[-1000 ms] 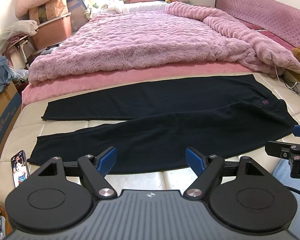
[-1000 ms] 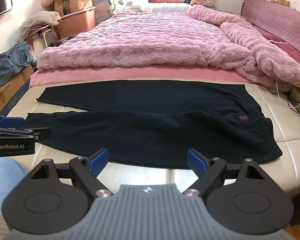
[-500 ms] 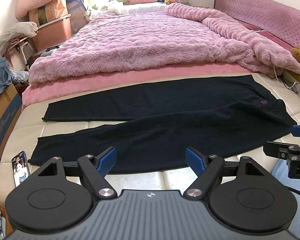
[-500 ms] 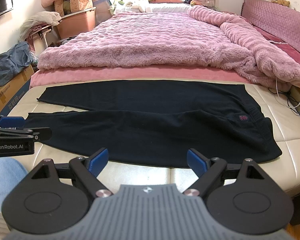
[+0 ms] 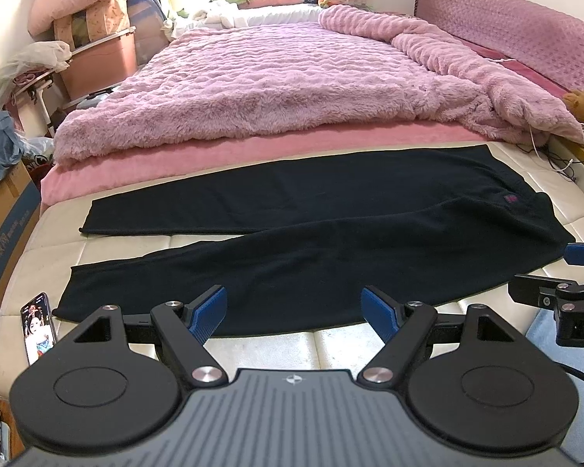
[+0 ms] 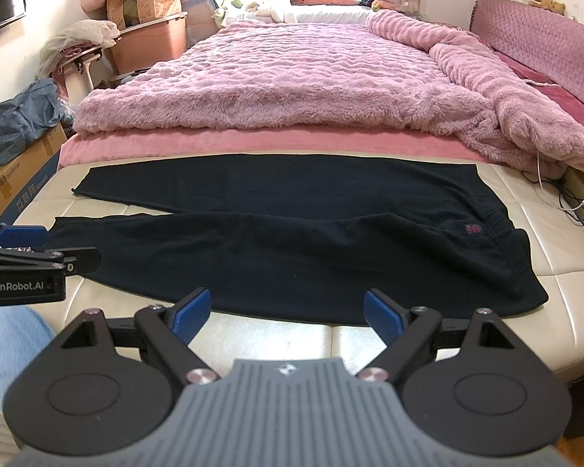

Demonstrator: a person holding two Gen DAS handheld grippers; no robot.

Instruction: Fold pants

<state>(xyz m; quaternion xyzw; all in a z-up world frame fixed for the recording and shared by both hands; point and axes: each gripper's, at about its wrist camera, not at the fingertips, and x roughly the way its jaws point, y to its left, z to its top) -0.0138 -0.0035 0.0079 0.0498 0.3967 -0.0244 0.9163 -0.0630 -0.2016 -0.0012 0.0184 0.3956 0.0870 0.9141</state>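
Our left tool [image 5: 294,313] has its blue-padded fingers spread wide with nothing between them, held just short of the near edge of the black pants [image 5: 311,241]. Our right tool [image 6: 288,313] is likewise wide open and holds nothing, near the same hem edge toward the waistband side.

The pants lie flat across the foot of the bed on the cream quilted mattress [image 5: 331,344], legs pointing left and slightly parted, waistband to the right with a small red label [image 6: 472,229].

Beyond them a pink sheet [image 5: 253,153] and a fluffy pink blanket [image 5: 284,85] cover the bed. A phone [image 5: 39,327] rests at the mattress's left corner, and a cardboard box [image 5: 4,225] stands beside the bed.
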